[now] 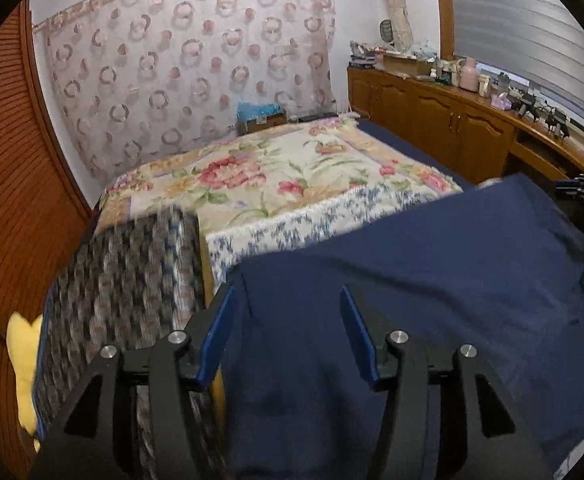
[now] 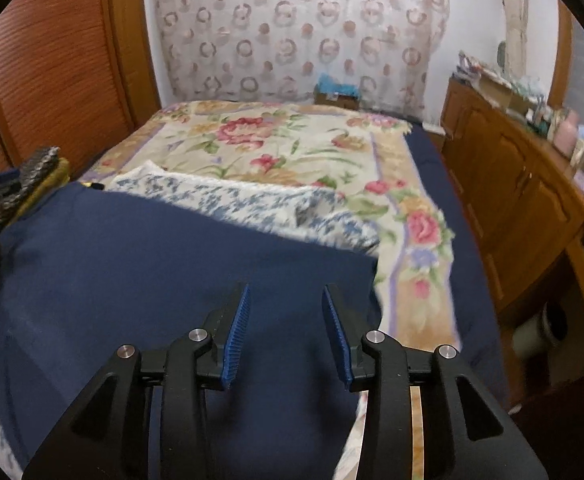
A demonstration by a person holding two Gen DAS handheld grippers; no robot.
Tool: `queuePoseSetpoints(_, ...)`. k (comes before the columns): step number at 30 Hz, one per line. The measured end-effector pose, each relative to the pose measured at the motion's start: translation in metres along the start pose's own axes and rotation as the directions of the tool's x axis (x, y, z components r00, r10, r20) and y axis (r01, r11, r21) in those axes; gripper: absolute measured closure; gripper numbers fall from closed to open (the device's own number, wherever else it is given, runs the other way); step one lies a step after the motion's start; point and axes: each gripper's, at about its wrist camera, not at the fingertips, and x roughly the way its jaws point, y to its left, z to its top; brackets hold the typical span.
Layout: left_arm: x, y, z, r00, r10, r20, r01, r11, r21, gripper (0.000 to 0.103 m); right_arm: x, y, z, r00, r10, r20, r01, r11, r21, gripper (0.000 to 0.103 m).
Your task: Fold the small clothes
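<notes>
Blue-padded fingers of the left hand-held gripper (image 1: 288,300) are seen parted about halfway, with nothing clamped between them; the dark blue garment (image 1: 431,280) lies just beneath and ahead of them, its left edge running close by the left pad. The right hand-held gripper (image 2: 286,300) is likewise held part open and empty, poised over the same garment (image 2: 152,260) near its right edge. Neither pair of pads is pressed on cloth, so the garment appears to have been let go and laid down rather than carried.

Beyond the fingers, the garment is spread fairly flat across the near end of the bed (image 2: 423,148), probably so that a fold can be set or the next edge taken. Past its far edge a blue-and-white patterned cloth (image 2: 252,200) is laid, perhaps awaiting its turn. To the left of the left hand-held gripper a stack of checked fabric (image 1: 132,280) is kept apart. Farther out, the floral bedspread (image 1: 272,168) reaches toward a curtain (image 1: 192,60), and a wooden cabinet (image 1: 431,116) runs along the right.
</notes>
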Motion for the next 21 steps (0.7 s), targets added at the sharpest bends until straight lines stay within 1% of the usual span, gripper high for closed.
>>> queuePoseSetpoints(4, -0.006, -0.007, -0.021, 0.999, -0.004, -0.037, 0.004, 1.0, -0.005, 0.05, -0.01, 0.007, -0.027, 1.0, 0.004, -0.02, -0.003, 0.999, 0.034, 0.066)
queuePoseSetpoints(7, -0.013, -0.01, -0.029, 0.999, 0.004, -0.042, -0.005, 1.0, -0.003, 0.05, -0.017, 0.009, -0.046, 0.999, -0.029, -0.042, 0.031, 0.999, 0.042, 0.066)
queuePoseSetpoints(10, -0.018, -0.009, -0.036, 0.999, 0.008, -0.05, -0.008, 1.0, -0.013, 0.05, -0.021, 0.006, -0.059, 0.997, -0.052, -0.062, 0.056, 0.996, 0.064, 0.066)
queuePoseSetpoints(14, -0.021, -0.004, -0.045, 0.997, 0.038, -0.067, -0.039, 0.999, -0.011, 0.05, -0.024, 0.002, -0.072, 0.993, -0.083, -0.078, 0.089, 0.993, 0.077, 0.064)
queuePoseSetpoints(17, -0.024, 0.001, -0.047, 0.995, 0.056, -0.076, -0.057, 0.998, -0.012, 0.05, -0.026, -0.002, -0.077, 0.993, -0.088, -0.083, 0.096, 0.991, 0.092, 0.062)
queuePoseSetpoints(21, -0.026, 0.006, -0.054, 0.994, 0.051, -0.102, -0.051, 0.999, -0.004, 0.062, -0.023, -0.003, -0.08, 0.993, -0.079, -0.085, 0.088, 0.991, 0.101, 0.062)
